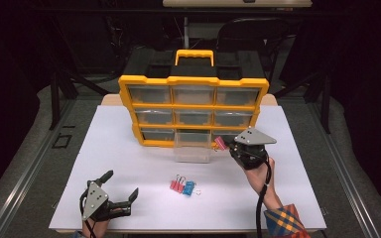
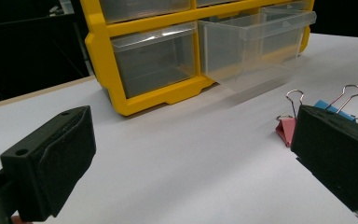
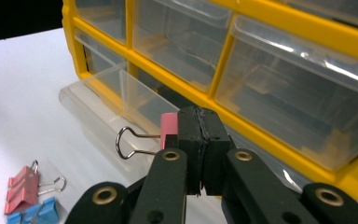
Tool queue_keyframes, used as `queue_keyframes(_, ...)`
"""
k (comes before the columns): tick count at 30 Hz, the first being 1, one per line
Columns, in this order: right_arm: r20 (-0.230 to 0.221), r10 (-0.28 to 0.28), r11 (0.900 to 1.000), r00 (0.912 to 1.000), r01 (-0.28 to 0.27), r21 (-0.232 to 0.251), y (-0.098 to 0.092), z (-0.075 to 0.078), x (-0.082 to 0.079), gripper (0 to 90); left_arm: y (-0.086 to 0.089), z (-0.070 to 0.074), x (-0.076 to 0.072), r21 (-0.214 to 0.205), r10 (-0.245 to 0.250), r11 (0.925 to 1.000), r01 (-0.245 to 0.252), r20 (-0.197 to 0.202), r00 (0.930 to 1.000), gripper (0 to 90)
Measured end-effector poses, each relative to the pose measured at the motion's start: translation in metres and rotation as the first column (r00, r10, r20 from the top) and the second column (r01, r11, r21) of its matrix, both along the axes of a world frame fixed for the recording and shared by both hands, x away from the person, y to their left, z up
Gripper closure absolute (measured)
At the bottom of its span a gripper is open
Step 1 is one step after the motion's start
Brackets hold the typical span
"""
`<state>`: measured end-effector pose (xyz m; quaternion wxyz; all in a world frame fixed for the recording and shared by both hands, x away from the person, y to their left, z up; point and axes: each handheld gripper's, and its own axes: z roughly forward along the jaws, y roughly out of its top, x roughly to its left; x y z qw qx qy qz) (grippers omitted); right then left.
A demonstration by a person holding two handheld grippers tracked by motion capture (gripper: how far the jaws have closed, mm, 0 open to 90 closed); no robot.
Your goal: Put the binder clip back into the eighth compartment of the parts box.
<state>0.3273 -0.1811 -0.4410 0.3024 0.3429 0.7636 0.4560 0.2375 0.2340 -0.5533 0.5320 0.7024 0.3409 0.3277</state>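
From above, the right gripper (image 1: 226,145) sits at the front of the yellow organizer (image 1: 129,106), pinching a pink binder clip (image 1: 221,143) that reads there as a small pink speck. The right gripper view shows more: the jaws are pressed together on the clip's pink body (image 3: 168,127), its wire handle sticking out sideways, above the pulled-out clear drawer (image 3: 103,100). The left gripper (image 1: 120,187) rests near the front edge of the white bench (image 1: 129,148), its jaws spread wide with nothing between them. The organizer holds nine drawers, three rows of three. Loose on the bench lie what look like two pink clips (image 1: 177,186) and one blue clip (image 1: 188,188). In the left gripper view a jaw hides most of them.
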Motion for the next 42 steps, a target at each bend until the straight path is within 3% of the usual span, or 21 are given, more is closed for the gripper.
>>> queue_keyframes(16,0.01,0.059,0.9982,0.9982,-0.059,-0.015,0.041,0.014,0.02,88.9,0.001,0.0,0.0,-0.002,0.001,1.0,-0.001,0.0,1.0,0.0)
queue_keyframes(28,-0.047,0.073,0.9956,0.9962,-0.075,-0.055,0.068,0.002,0.038,88.8,0.0,0.0,0.001,-0.004,-0.001,1.0,0.001,0.0,1.0,0.0)
queue_keyframes(42,-0.11,0.054,0.9939,0.9925,-0.064,-0.089,0.076,-0.012,0.05,88.7,0.001,0.0,0.0,-0.004,0.001,1.0,-0.001,0.003,1.0,0.0)
